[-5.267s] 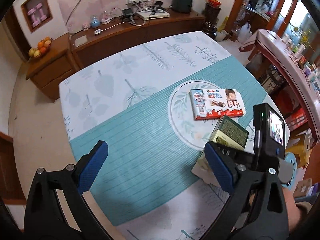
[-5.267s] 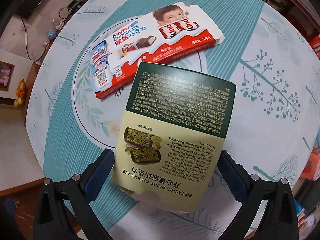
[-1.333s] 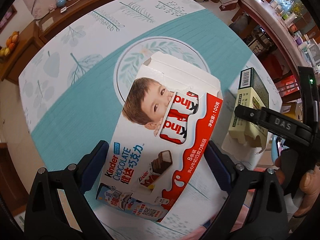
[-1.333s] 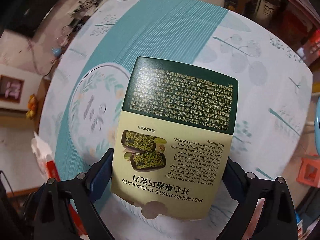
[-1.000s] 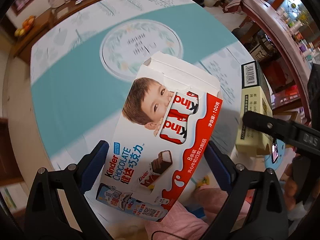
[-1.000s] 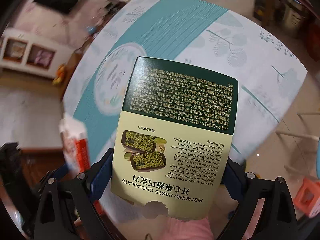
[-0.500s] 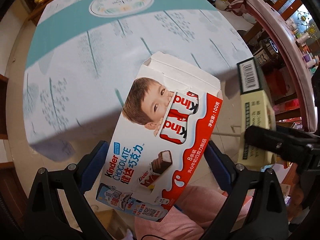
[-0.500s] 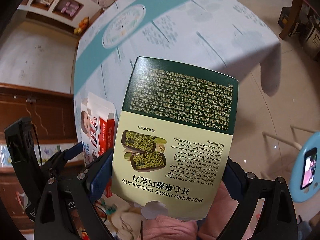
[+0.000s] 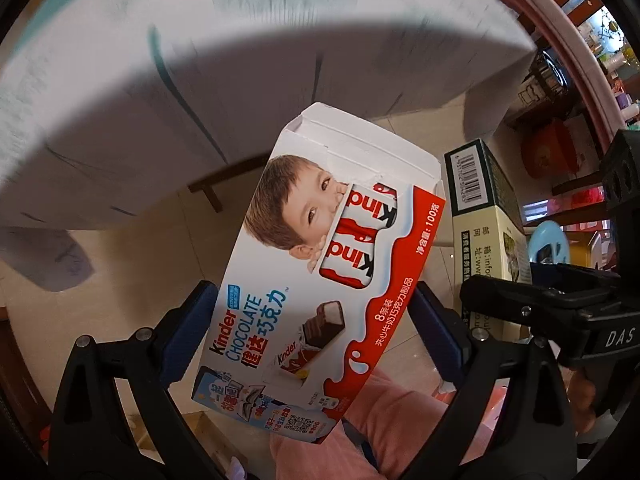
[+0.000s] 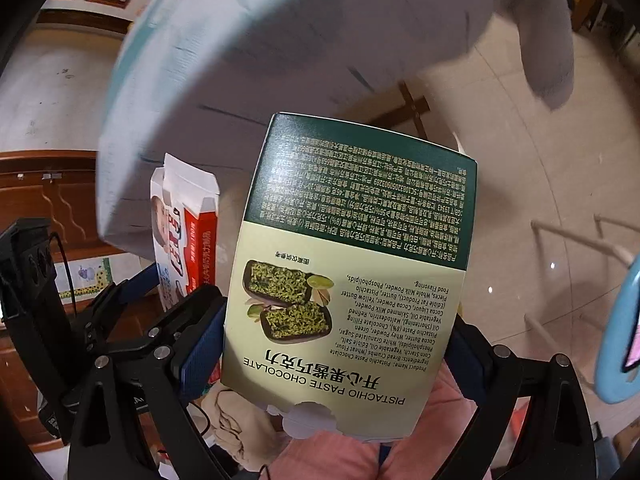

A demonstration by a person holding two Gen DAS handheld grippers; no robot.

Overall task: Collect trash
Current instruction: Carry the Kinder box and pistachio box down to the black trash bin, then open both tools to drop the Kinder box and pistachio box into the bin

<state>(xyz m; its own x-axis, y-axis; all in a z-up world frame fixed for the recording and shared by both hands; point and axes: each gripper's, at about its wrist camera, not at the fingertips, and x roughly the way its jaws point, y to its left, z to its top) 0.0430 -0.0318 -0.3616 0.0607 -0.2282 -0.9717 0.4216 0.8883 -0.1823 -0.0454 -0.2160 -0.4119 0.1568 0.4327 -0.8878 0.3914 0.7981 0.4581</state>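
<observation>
Left hand-held gripper [image 9: 312, 332]: clamped on a white-and-red chocolate box [image 9: 320, 276], held in the air over the floor [image 9: 120, 264]. Right hand-held gripper [image 10: 340, 348]: clamped on a green pistachio chocolate box [image 10: 352, 272], just beside the first, below the cloth-covered surface [image 10: 280, 40].

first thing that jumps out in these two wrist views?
In the left wrist view, the white-and-red Kinder chocolate carton with the boy's face fills the centre, clamped in the left gripper. In the right wrist view, the green-and-cream pistachio chocolate box does the same in the right gripper. Both are held off the table, with the pale tablecloth hanging behind and beige floor tiles below.
</observation>
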